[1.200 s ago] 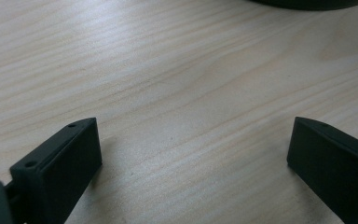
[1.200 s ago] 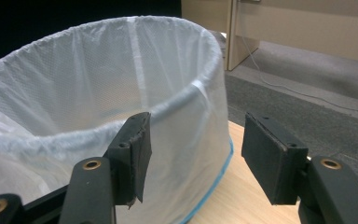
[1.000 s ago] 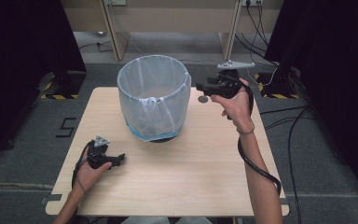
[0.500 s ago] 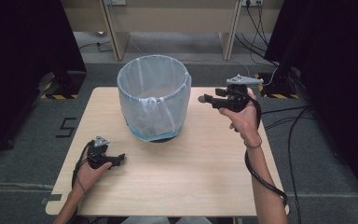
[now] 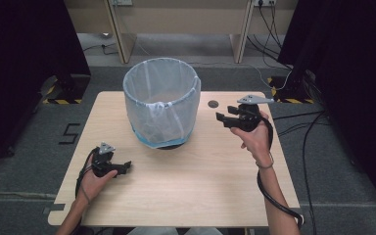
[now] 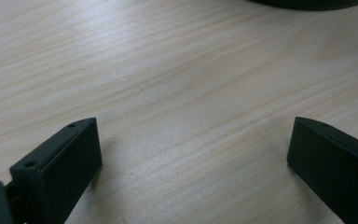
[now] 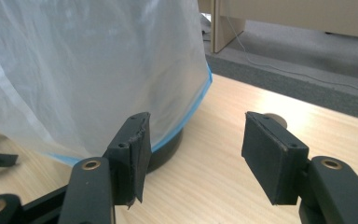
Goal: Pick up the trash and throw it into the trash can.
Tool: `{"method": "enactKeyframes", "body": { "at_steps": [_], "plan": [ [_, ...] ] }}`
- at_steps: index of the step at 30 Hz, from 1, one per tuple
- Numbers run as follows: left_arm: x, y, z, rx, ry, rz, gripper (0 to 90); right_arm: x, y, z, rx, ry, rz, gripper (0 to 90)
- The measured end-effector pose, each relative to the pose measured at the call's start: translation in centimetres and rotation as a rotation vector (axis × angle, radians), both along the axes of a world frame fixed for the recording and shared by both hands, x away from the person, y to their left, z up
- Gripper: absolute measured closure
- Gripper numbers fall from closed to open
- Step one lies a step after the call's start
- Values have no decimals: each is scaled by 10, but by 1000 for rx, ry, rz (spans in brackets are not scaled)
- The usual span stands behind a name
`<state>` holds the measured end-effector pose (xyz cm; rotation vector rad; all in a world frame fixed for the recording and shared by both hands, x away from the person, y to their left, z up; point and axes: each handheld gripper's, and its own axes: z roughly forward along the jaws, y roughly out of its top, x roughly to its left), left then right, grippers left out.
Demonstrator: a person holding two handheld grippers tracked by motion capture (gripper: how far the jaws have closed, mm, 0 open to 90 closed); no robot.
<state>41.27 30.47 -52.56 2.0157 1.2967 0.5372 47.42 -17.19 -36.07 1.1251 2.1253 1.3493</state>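
A round bin (image 5: 161, 100) lined with a thin white plastic bag with a blue hem stands at the back middle of the wooden table (image 5: 191, 191). In the right gripper view the bag (image 7: 84, 70) hangs over the bin's dark base. My right gripper (image 5: 221, 119) is held above the table to the right of the bin, open, with nothing between its jaws (image 7: 193, 144). My left gripper (image 5: 125, 168) rests low near the table's front left, open and empty (image 6: 191, 149), pointing right, with the bin's dark base (image 6: 307, 3) at the top edge.
A small round cable hole (image 5: 213, 104) sits in the table behind the right gripper. Cables (image 5: 279, 205) trail from both grippers over the table edge. Wooden furniture legs (image 5: 120, 34) and floor cables lie beyond the table.
My right gripper has drawn back from the bin's rim to the right and toward the person, and now hangs lower. The left gripper has stayed put.
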Motion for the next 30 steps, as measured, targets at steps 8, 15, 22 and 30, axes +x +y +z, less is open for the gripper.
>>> {"method": "enactKeyframes", "body": {
  "at_steps": [8, 15, 22, 30],
  "plan": [
    [0, 0, 0, 0, 0, 0, 20, -13, 1, -32, -34, 13, -13, 354],
    [0, 0, 0, 0, 0, 0, 20, -25, 1, -57, -53, 40, -30, 314],
    [0, 0, 0, 0, 0, 0, 19, -34, 1, -76, -64, 56, -33, 305],
    [0, 0, 0, 0, 0, 0, 20, -39, 8, -96, -61, 77, -20, 305]
  ]
}}
